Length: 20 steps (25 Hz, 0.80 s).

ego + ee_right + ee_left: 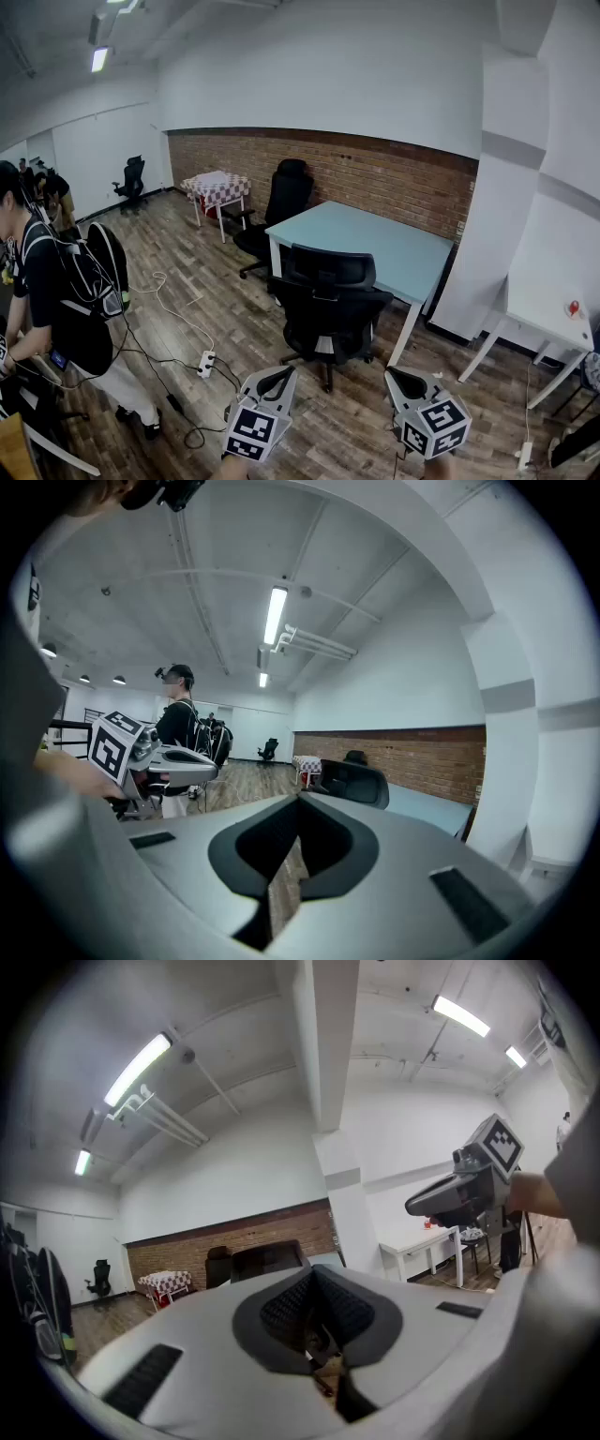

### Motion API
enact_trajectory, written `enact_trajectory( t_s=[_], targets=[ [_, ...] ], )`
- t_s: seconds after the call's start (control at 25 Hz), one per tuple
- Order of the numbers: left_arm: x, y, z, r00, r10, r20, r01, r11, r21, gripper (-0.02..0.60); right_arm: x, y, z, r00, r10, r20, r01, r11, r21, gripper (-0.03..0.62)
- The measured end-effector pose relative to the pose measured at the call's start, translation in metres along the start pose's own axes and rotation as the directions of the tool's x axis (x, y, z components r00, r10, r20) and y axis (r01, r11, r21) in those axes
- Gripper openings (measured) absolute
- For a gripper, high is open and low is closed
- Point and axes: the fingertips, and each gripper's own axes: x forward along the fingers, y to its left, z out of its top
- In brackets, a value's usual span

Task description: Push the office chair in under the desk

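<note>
A black office chair (328, 302) stands on the wooden floor in front of the pale blue desk (394, 246), with its back toward me and its seat short of the desk's near edge. Both grippers hang low in the head view, a stretch in front of the chair. My left gripper (279, 375) is shut and holds nothing. My right gripper (401, 377) is also shut and empty. The chair's backrest (267, 1258) peeks over the closed left gripper (315, 1281) in the left gripper view. Beyond the closed right gripper (298, 804), the backrest (358, 782) shows again.
A second black chair (283, 199) stands at the desk's far side. A person with a backpack (66, 291) stands at the left. Cables and a power strip (206, 364) lie on the floor left of the chair. A white table (548, 323) and a pillar (492, 225) are on the right.
</note>
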Motion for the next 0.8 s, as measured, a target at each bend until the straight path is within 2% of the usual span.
enact_trajectory(
  t_s=[0.32, 0.6, 0.8],
  targets=[
    [0.003, -0.012, 0.003, 1.000, 0.022, -0.004, -0.022, 1.000, 0.003, 0.009, -0.007, -0.010, -0.003, 1.000, 0.006, -0.010, -0.006, 1.000, -0.020, -0.002],
    [0.001, -0.036, 0.005, 0.999, 0.035, -0.005, -0.035, 0.999, -0.005, 0.009, -0.028, -0.019, 0.002, 0.998, 0.015, 0.053, -0.016, 1.000, 0.024, 0.000],
    [-0.001, -0.056, 0.002, 0.999, 0.037, -0.019, -0.037, 0.999, -0.007, 0.009, -0.041, -0.024, -0.010, 0.998, 0.041, 0.046, -0.043, 0.998, 0.044, 0.000]
  ],
)
